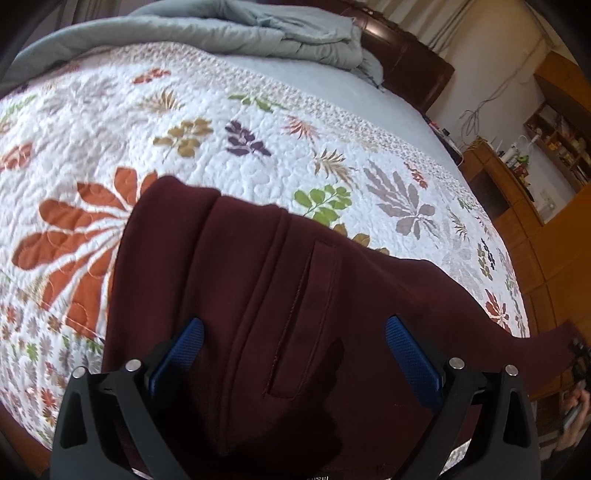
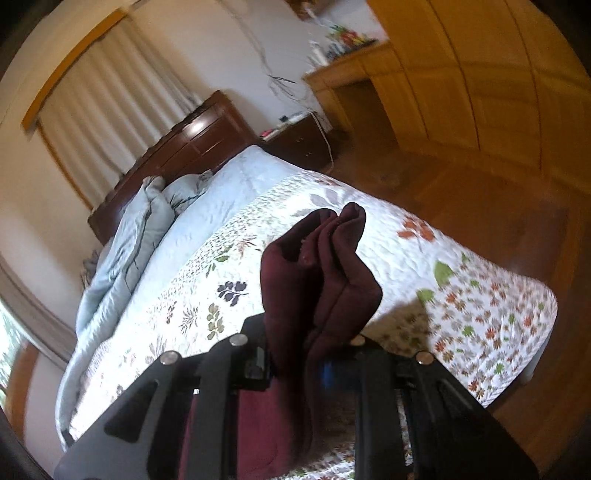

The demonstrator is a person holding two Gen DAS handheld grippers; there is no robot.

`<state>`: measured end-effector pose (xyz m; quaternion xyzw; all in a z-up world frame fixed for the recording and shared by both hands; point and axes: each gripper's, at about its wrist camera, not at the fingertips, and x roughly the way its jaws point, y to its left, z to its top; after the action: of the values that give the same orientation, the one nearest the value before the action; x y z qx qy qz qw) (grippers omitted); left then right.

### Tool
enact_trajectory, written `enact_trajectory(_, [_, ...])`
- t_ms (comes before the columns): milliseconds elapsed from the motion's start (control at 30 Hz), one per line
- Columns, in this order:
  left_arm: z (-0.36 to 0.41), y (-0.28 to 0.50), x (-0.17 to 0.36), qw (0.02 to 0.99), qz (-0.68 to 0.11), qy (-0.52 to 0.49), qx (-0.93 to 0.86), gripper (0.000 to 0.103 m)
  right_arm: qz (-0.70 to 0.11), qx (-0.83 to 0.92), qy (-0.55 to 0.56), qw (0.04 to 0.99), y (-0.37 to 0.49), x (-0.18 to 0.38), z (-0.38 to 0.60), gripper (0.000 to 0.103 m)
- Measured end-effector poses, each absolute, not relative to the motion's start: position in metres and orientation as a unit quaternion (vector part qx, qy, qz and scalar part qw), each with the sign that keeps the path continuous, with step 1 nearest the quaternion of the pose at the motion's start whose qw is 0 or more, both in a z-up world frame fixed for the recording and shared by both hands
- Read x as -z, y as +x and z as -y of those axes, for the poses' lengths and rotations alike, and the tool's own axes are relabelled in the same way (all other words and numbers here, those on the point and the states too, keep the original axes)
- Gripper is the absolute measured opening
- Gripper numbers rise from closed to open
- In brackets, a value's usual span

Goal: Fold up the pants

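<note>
Dark maroon pants [image 1: 280,295] lie on the flowered quilt [image 1: 229,155], with a welt pocket slit facing up. My left gripper [image 1: 295,339] hangs just over them, open. Its blue pads [image 1: 192,343] stand wide apart on either side of the pocket and do not press the cloth. A strip of the pants runs off to the right edge of the left wrist view. In the right wrist view my right gripper [image 2: 314,354] is shut on a bunched fold of the pants [image 2: 325,266], held up above the bed. The cloth hides its fingertips.
A rumpled grey duvet [image 1: 266,29] lies against the dark wooden headboard [image 2: 199,144]. Beyond the bed's side are a wooden floor [image 2: 461,206], a nightstand [image 2: 303,140] and wooden cabinets [image 2: 461,74]. The quilt's corner [image 2: 532,325] hangs over the bed's edge.
</note>
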<state>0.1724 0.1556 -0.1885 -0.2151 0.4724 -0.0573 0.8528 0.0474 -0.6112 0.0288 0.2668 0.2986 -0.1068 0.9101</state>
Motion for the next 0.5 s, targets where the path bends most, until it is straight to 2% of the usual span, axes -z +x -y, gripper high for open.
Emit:
enact_trajectory(267, [-0.159,0.162,0.174,0.870,-0.448,-0.195,0.067,0.099,-0.294,0.093,0.172,0.935,0.060,-0.060,0.552,0.018])
enact_trajectory(500, [-0.157,0.148,0.159,0.875,-0.442,-0.188,0.060,0.099,-0.296,0.073,0.132,0.943,0.070,-0.072,0.513,0.018])
